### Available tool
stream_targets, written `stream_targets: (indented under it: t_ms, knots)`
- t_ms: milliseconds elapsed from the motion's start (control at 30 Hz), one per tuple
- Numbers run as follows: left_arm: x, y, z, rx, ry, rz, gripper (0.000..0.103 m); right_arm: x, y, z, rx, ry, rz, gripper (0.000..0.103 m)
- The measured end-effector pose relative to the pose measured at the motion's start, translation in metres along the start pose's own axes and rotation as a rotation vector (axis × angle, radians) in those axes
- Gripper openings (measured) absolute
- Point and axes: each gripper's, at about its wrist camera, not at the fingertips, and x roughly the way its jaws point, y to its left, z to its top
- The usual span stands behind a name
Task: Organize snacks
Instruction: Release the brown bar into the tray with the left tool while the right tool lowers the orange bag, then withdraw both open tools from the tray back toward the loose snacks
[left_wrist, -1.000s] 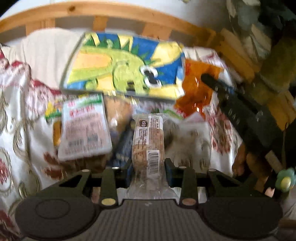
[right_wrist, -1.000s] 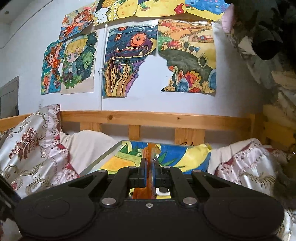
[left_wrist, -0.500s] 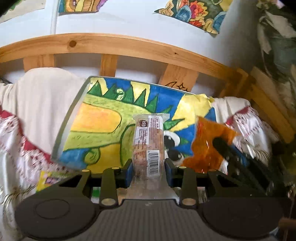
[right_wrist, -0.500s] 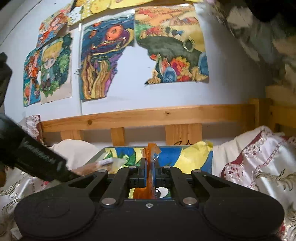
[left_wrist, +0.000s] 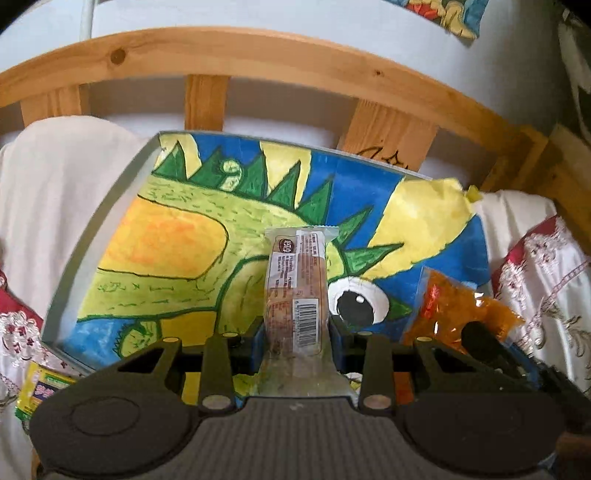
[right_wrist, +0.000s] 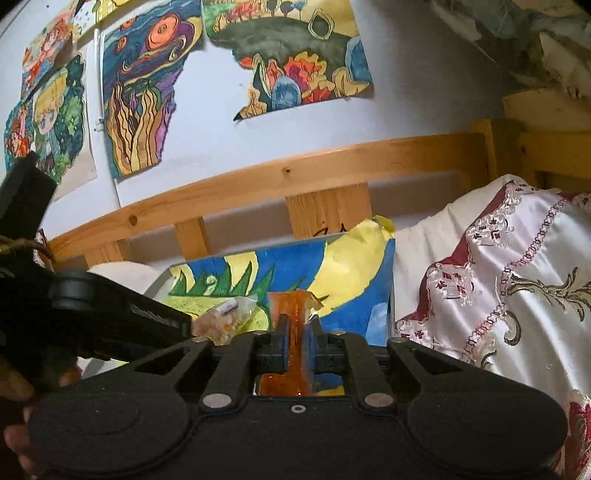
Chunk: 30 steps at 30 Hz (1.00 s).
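Both tongs, newly arrived over the dinosaur-painted tray (left_wrist: 110, 236): left gripper (left_wrist: 297, 332) clamps wrapped bar (left_wrist: 297, 291), right gripper (right_wrist: 295, 341) clamps orange packet (right_wrist: 293, 314); release pending.

We see a wooden bed rail (left_wrist: 258, 55) curving across the back, its slats standing against a pale wall (right_wrist: 221, 122). Several bright children's paintings (right_wrist: 144, 96) hang on that wall, one showing a blond-haired figure (right_wrist: 51, 122). A white cushion (left_wrist: 62, 192) lies at the left, and a satin bedcover with dark red embroidery (right_wrist: 517, 288) drapes over the right side of the bed.
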Motion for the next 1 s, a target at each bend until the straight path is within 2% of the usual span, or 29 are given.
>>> stream_targets:
  t_ms: [133, 200, 267, 367, 433, 467, 533, 567, 667, 733, 833, 1000]
  knots:
    - [0.007, -0.003, -0.004, -0.012, -0.003, 0.021, 0.041, 0.002, -0.001, -0.002, -0.002, 0.018, -0.016, 0.020]
    - [0.007, -0.003, -0.005, -0.022, -0.011, 0.031, 0.049, 0.003, -0.001, -0.002, -0.007, 0.020, -0.025, 0.021]
    - [0.006, -0.003, -0.005, -0.019, -0.021, 0.039, 0.064, 0.002, -0.001, -0.003, -0.020, 0.019, -0.040, 0.030]
    - [-0.001, -0.002, -0.006, -0.014, -0.045, 0.058, 0.078, 0.003, -0.002, -0.003, -0.025, 0.019, -0.047, 0.041]
    - [-0.010, 0.001, -0.007, -0.018, -0.073, 0.073, 0.087, 0.002, -0.001, -0.004, -0.029, 0.017, -0.058, 0.057]
    - [-0.015, 0.003, -0.008, -0.021, -0.091, 0.081, 0.091, 0.000, -0.001, -0.004, -0.033, 0.011, -0.059, 0.061]
    - [-0.025, 0.008, -0.011, -0.020, -0.122, 0.099, 0.100, -0.003, 0.001, -0.004, -0.037, -0.004, -0.057, 0.084]
    - [-0.030, 0.010, -0.013, -0.017, -0.137, 0.113, 0.102, -0.005, 0.001, -0.003, -0.036, -0.014, -0.054, 0.086]
    - [-0.048, 0.019, -0.019, -0.012, -0.165, 0.158, 0.102, -0.010, 0.005, -0.003, -0.052, -0.022, -0.048, 0.089]
    - [-0.059, 0.026, -0.021, -0.022, -0.177, 0.179, 0.102, -0.015, 0.009, -0.004, -0.069, -0.031, -0.053, 0.097]
    - [-0.081, 0.039, -0.026, -0.051, -0.207, 0.206, 0.102, -0.027, 0.015, -0.007, -0.095, -0.051, -0.043, 0.101]
    - [-0.117, 0.057, -0.041, -0.049, -0.262, 0.242, 0.102, -0.051, 0.032, -0.010, -0.161, -0.076, -0.034, 0.102]
